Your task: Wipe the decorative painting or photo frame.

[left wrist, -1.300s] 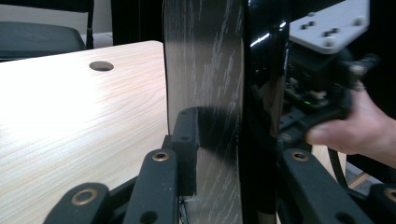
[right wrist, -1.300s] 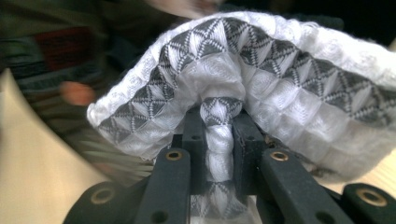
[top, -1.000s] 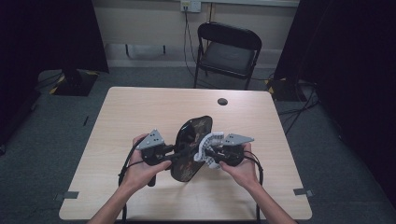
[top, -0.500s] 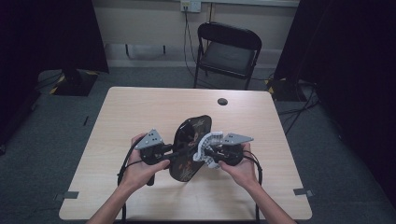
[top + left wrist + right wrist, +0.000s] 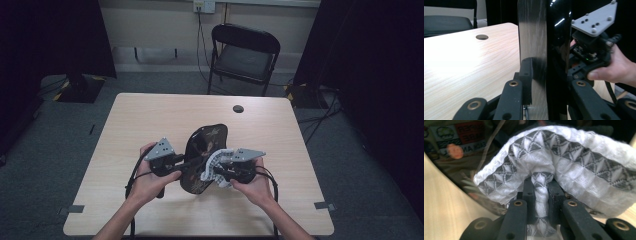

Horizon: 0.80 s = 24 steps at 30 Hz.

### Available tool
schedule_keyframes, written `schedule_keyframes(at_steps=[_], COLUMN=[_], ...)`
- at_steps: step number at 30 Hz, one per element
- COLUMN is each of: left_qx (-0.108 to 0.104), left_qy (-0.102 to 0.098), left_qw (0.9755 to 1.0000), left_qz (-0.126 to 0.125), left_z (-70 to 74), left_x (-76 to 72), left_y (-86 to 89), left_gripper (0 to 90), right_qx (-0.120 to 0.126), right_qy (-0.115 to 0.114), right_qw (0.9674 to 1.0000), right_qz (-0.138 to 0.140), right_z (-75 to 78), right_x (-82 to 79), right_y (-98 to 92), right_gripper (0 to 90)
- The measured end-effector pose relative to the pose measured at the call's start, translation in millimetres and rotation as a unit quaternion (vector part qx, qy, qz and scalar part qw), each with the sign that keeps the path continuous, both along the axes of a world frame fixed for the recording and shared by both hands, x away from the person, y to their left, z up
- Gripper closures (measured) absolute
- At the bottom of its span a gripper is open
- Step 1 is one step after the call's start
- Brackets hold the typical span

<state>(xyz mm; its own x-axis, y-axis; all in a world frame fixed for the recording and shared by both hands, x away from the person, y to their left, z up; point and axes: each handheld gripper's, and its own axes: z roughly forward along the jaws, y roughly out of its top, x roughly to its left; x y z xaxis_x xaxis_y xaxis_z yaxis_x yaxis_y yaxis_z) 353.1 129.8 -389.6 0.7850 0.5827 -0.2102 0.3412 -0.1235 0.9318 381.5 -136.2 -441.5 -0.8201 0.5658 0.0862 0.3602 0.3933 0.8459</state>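
Both hands up front, grippers facing each other

Left gripper (image 5: 186, 162) has just been closing its jaws, something pinched between them; right gripper (image 5: 212, 169) clamped tight too, forearms reaching in low.

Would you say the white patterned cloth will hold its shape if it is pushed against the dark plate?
Probably not: the cloth bunches and folds where the right gripper pinches it, so it looks floppy. Its woven texture should grip the glossy plate rather than slide freely.

Plate (image 5: 205, 155) on edge on table (image 5: 150, 120), cloth (image 5: 214, 162) right.
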Motion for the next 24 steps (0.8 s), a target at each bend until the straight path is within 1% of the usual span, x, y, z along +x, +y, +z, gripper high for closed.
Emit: schedule_keyframes(at_steps=[2,3,5,6,8,11,14,15,19,24], left_qx=[0.0,0.0,0.0,0.0,0.003,0.002,0.003,0.004,-0.001,-0.001], left_qy=[0.001,-0.001,-0.001,0.0,-0.002,-0.002,-0.002,-0.002,0.001,0.001], left_qw=[1.0,1.0,1.0,1.0,1.0,1.0,1.0,1.0,1.0,1.0], left_qz=[0.0,0.0,0.0,0.0,0.0,0.002,0.003,0.002,0.001,0.0], left_z=[-0.2,-0.3,-0.3,-0.2,-0.1,0.1,0.2,0.2,-0.4,-0.2], left_x=[0.1,0.2,0.6,0.8,1.1,0.5,0.2,0.2,0.2,0.3], left_y=[0.3,0.2,0.3,0.4,0.7,0.2,0.7,1.2,1.8,1.4], left_gripper=[73.1,73.3,73.9,74.1,74.3,74.2,74.0,74.0,73.6,73.6], right_qx=[-0.004,-0.006,-0.008,-0.007,-0.011,-0.015,-0.021,-0.021,-0.016,-0.019], right_qy=[-0.004,-0.005,0.002,0.007,0.013,0.013,0.012,0.011,0.01,0.012], right_qw=[0.9995,0.9983,0.9973,0.9971,0.9977,0.9991,0.9997,0.9997,0.9998,0.9988], right_qz=[-0.031,-0.057,-0.074,-0.075,-0.066,-0.037,-0.007,-0.004,-0.005,-0.043], right_z=[-2.0,-4.9,-7.9,-9.7,-11.8,-13.9,-14.2,-13.9,-12.3,-15.3], right_x=[9.2,16.1,20.5,21.7,20.3,12.3,2.7,1.6,2.2,11.1], right_y=[-9.5,-18.2,-24.8,-27.2,-26.5,-16.3,-4.3,-2.7,-3.3,-13.5], right_gripper=[80.3,80.3,80.5,80.7,80.7,80.6,80.6,80.7,80.7,80.6])
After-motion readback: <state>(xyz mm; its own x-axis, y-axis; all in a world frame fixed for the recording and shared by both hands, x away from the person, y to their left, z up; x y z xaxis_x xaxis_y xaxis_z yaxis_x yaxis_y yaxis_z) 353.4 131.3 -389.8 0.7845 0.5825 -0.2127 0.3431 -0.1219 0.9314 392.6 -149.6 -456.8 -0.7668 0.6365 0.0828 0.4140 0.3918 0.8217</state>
